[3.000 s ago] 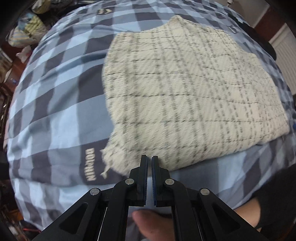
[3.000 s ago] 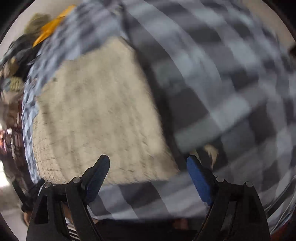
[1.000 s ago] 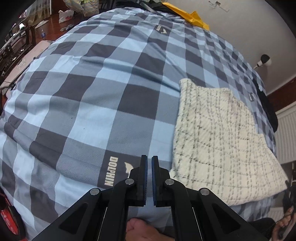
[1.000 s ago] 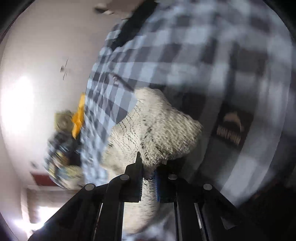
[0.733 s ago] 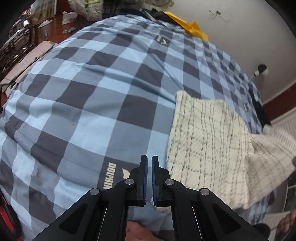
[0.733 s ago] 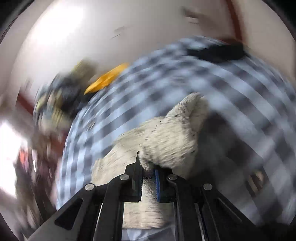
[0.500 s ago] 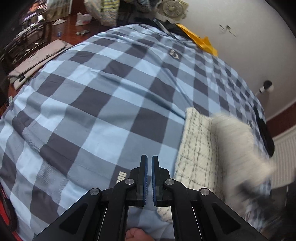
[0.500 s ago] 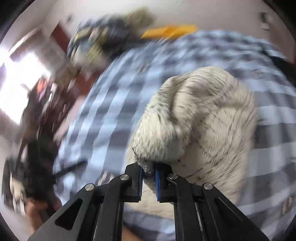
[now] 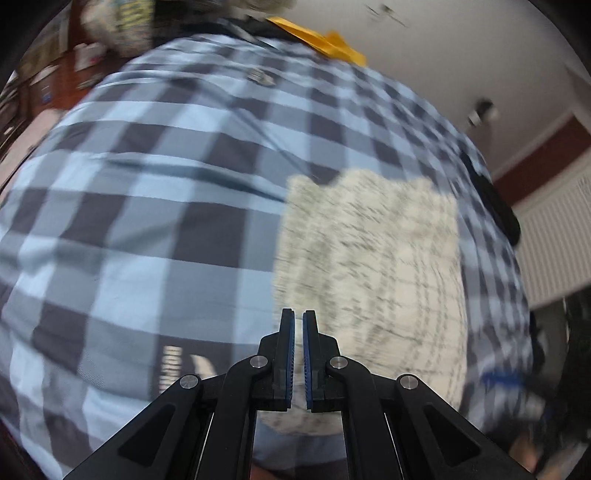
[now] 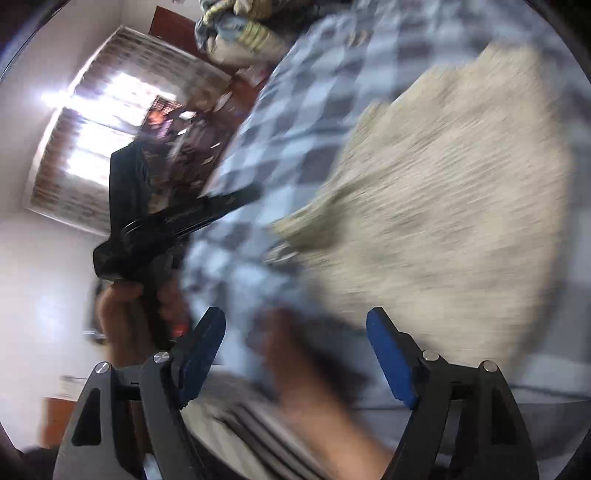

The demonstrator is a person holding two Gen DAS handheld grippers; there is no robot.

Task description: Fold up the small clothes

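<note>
A cream knitted garment with thin dark check lines [image 9: 373, 266] lies folded flat on the blue-and-grey checked bedspread [image 9: 155, 206]. My left gripper [image 9: 298, 321] is shut and empty, hovering over the garment's near left edge. In the right wrist view the same garment [image 10: 454, 206] is blurred and fills the right side. My right gripper [image 10: 295, 332] is open and empty, just off the garment's edge. The left gripper [image 10: 243, 195] also shows there, held in a hand at the left.
A yellow item [image 9: 321, 40] and a pile of clothes [image 9: 122, 22] lie at the bed's far end. A black object [image 9: 495, 206] lies at the bed's right edge. A bright window [image 10: 99, 147] and white wall are at the left of the right wrist view.
My right gripper carried a fold of the garment over, then opened and let it go. The garment now lies flat and narrower. My left gripper stayed shut and shifted toward the garment.
</note>
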